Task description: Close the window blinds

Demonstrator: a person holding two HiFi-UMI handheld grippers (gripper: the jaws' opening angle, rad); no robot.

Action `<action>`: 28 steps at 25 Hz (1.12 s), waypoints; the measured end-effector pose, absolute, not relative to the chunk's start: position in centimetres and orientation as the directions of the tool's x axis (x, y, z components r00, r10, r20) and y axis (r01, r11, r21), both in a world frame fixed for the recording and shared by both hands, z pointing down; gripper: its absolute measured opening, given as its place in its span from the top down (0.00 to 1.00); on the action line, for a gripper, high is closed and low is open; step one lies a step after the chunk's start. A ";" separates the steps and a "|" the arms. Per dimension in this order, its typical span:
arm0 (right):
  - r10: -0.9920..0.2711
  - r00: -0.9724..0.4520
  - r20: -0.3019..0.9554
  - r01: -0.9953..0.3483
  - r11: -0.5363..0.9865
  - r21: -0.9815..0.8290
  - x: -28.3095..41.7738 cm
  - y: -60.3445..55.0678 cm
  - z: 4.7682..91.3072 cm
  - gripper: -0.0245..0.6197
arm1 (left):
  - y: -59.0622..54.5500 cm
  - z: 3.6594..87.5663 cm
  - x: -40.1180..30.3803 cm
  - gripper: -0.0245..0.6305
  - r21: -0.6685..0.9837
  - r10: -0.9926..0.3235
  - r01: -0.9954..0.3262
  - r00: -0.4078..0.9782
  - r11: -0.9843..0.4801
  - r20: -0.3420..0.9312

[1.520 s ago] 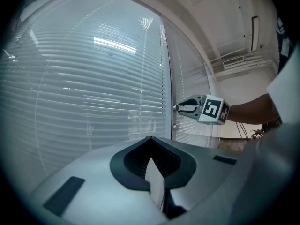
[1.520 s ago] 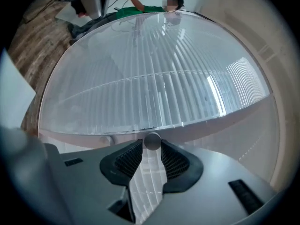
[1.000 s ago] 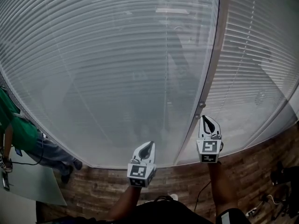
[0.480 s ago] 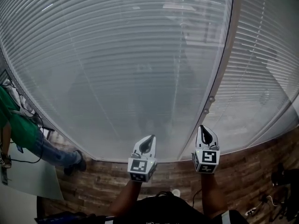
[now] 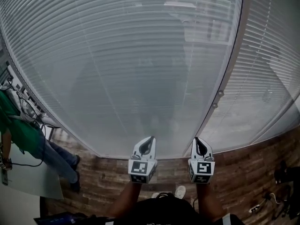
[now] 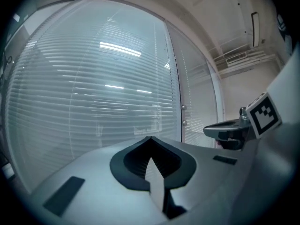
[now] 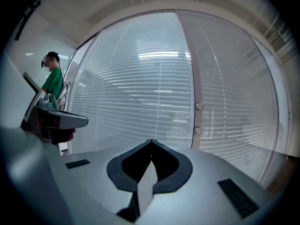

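Note:
White slatted window blinds (image 5: 122, 55) hang lowered across the wide pane ahead, slats turned flat; they also fill the left gripper view as blinds (image 6: 93, 88) and the right gripper view as blinds (image 7: 140, 88). My left gripper (image 5: 149, 139) is held low in front of the pane's bottom edge, jaws shut on nothing, as its own view shows (image 6: 150, 138). My right gripper (image 5: 197, 140) is beside it at the same height, also shut and empty (image 7: 151, 140). Neither touches the blinds. No cord or wand is visible near either gripper.
A vertical window post (image 5: 229, 74) with two small round knobs (image 5: 220, 93) separates this pane from a second blind-covered pane (image 5: 267, 69) on the right. A wood-patterned floor strip (image 5: 243, 172) lies below. A person in a green shirt (image 5: 18, 135) stands at the left by a table (image 5: 28, 182).
My right gripper has dropped and drawn in to the left, level with the left one. The window post has slid right in the head view. The person at left has shifted.

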State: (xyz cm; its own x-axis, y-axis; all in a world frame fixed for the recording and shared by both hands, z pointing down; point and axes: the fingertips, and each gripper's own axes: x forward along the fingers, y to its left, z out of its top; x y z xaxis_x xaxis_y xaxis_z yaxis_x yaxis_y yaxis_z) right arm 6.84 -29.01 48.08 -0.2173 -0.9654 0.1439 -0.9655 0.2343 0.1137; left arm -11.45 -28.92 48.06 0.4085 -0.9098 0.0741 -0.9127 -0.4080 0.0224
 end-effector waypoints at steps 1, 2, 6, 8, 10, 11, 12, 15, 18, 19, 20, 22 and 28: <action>-0.964 -0.215 0.154 -0.966 0.233 0.112 6.6 -28.6 48.4 0.96 | -28.6 48.2 -11.8 0.97 0.018 -0.910 -0.913 0.407 -0.407 0.076; -0.963 -0.212 0.164 -0.966 0.231 0.111 6.3 -28.3 48.7 0.96 | -28.2 48.3 -12.1 0.97 0.020 -0.910 -0.913 0.407 -0.407 0.078; -0.960 -0.206 0.192 -0.967 0.229 0.108 5.2 -26.2 49.0 0.96 | -26.3 48.7 -12.8 0.97 0.038 -0.904 -0.909 0.417 -0.416 0.093; -0.958 -0.214 0.192 -0.965 0.237 0.111 4.8 -25.0 49.2 0.96 | -25.3 48.9 -12.8 0.97 0.044 -0.900 -0.905 0.425 -0.422 0.099; -0.962 -0.205 0.179 -0.965 0.229 0.127 4.9 -24.2 49.1 0.96 | -24.6 49.4 -12.7 0.97 0.035 -0.895 -0.902 0.432 -0.431 0.106; -0.966 -0.192 0.174 -0.967 0.216 0.136 5.2 -23.9 48.9 0.96 | -24.4 49.7 -12.6 0.97 0.027 -0.894 -0.900 0.435 -0.435 0.110; -0.968 -0.185 0.168 -0.969 0.208 0.136 5.6 -23.6 48.7 0.96 | -24.2 49.8 -12.5 0.97 0.027 -0.894 -0.900 0.435 -0.435 0.111; -0.964 -0.208 0.167 -0.968 0.227 0.102 6.2 -22.4 49.4 0.96 | -23.2 49.5 -12.0 0.97 0.043 -0.899 -0.906 0.423 -0.421 0.108; -0.956 -0.229 0.186 -0.963 0.250 0.098 6.8 -20.8 50.4 0.96 | -21.9 49.7 -11.1 0.97 0.033 -0.904 -0.910 0.414 -0.413 0.109; -0.951 -0.237 0.198 -0.961 0.260 0.096 6.9 -20.2 50.9 0.96 | -21.4 49.9 -10.8 0.97 0.028 -0.905 -0.911 0.411 -0.410 0.112; -0.946 -0.248 0.209 -0.958 0.272 0.093 7.0 -19.5 51.3 0.96 | -20.8 50.2 -10.4 0.97 0.025 -0.906 -0.913 0.406 -0.406 0.116; -0.937 -0.269 0.223 -0.951 0.295 0.089 7.2 -18.1 51.7 0.96 | -19.5 50.3 -9.6 0.97 0.033 -0.910 -0.918 0.396 -0.395 0.121; -0.937 -0.295 0.185 -0.946 0.314 0.080 9.9 -14.1 52.4 0.96 | -15.1 51.0 -7.2 0.97 0.018 -0.919 -0.929 0.369 -0.371 0.137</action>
State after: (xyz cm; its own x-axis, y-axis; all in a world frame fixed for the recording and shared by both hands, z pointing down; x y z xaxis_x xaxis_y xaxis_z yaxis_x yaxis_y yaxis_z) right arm 9.95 -14.11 52.37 -0.2954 -0.9374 0.1847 -0.9461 0.3138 0.0795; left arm -7.19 -15.14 50.98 0.3695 -0.9191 0.1370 -0.9286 -0.3706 0.0184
